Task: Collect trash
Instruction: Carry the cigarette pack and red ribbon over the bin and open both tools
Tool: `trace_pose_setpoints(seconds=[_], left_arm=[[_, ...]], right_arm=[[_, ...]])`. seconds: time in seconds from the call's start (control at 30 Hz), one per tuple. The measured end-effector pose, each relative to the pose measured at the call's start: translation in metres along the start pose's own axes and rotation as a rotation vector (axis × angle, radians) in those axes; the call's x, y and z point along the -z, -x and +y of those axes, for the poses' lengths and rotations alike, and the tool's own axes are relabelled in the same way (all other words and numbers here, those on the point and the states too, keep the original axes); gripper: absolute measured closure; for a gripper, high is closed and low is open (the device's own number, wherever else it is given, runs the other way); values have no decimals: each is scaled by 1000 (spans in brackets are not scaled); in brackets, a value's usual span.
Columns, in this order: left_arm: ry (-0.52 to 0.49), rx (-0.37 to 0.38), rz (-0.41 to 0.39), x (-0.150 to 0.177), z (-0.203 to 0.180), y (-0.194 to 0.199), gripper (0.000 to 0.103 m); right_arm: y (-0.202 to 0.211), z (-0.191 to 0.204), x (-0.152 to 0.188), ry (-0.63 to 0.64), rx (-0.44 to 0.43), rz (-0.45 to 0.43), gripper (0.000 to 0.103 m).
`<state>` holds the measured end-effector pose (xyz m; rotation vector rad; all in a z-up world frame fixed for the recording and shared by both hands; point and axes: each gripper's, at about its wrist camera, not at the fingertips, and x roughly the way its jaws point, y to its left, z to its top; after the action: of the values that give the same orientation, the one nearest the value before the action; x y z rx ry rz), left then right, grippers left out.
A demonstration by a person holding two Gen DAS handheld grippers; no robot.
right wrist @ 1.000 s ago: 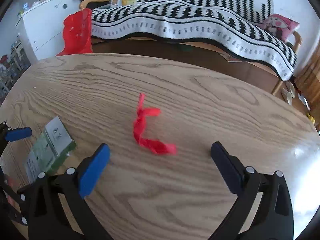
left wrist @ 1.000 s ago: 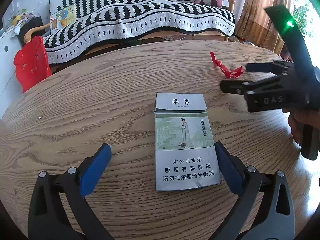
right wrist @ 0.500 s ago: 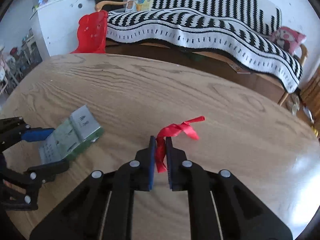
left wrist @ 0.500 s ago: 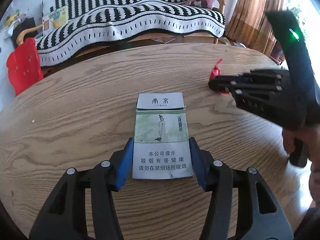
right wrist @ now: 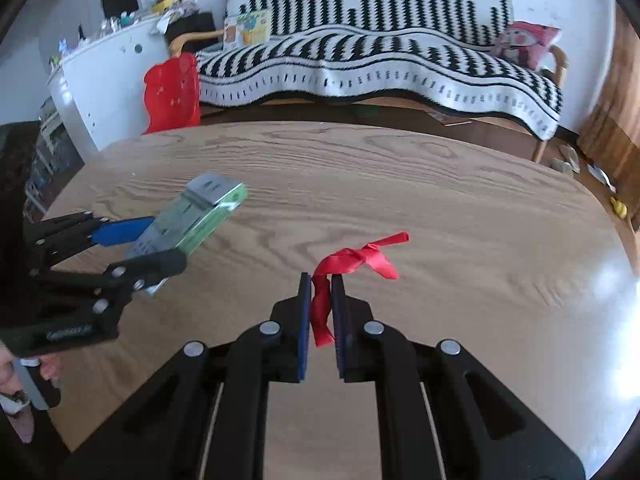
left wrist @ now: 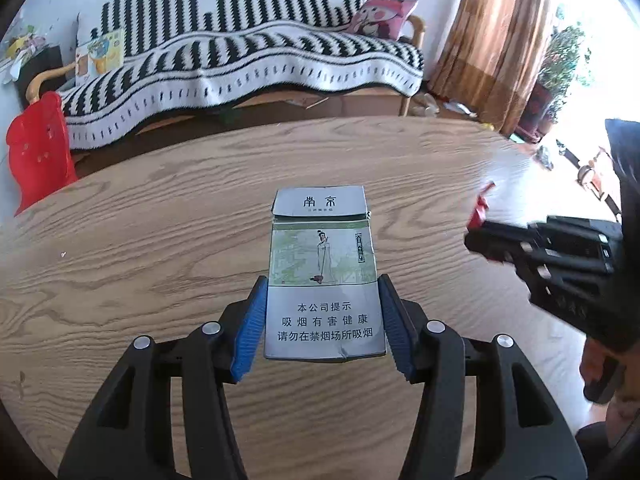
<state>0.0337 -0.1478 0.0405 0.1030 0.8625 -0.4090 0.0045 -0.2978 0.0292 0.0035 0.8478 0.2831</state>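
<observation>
While my left tongs point(left wrist: 322, 316) clamp the grey-green cardboard cigarette pack point(left wrist: 323, 272) above the wooden desk point(left wrist: 140, 216), my right tongs point(right wrist: 320, 312) pinch the crumpled red ribbon point(right wrist: 352, 264).

Daylight enters from the window side by the curtain point(left wrist: 486, 40), where the left-wrist view burns out to white at its right edge. A broad glare patch lies on the counter point(right wrist: 612, 292) at the right of the right-wrist view. Both fisheye views bend the counter edge and the sofa point(right wrist: 380, 64) into arcs, with dark vignetted corners. The right gripper point(left wrist: 476, 236) is smeared by motion blur in the left-wrist view; the cigarette pack point(left wrist: 324, 276) there is sharp, its print legible. Shadows on the wood are soft and faint.
</observation>
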Motion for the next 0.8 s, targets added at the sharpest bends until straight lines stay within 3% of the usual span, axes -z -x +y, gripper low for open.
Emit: trace_pose_setpoints(seconds=[0.17,0.27,0.37,0.53,0.67,0.8], left_arm=[[-33,89,-62,2,-41,33,50],[-108,159,-112,8,-80,65,50],[-209,222,-147,21,-132,101,50],[-313,437,-124,59,-214,145,50],[-472,549,-106,85,-292,179,50],[-588,618,-12,127,-363,177,50]], right_arm=[[84,-5,36,-85,26,-117,92],[145,-20,61,-166,15,-201,92],[211,-38,100,-191,103,-258,92],[284,-67,172,-270,185,-275,92],[338,-93,236,-344,267,-282,92],[368,-118,298,-449,291,-283,92]])
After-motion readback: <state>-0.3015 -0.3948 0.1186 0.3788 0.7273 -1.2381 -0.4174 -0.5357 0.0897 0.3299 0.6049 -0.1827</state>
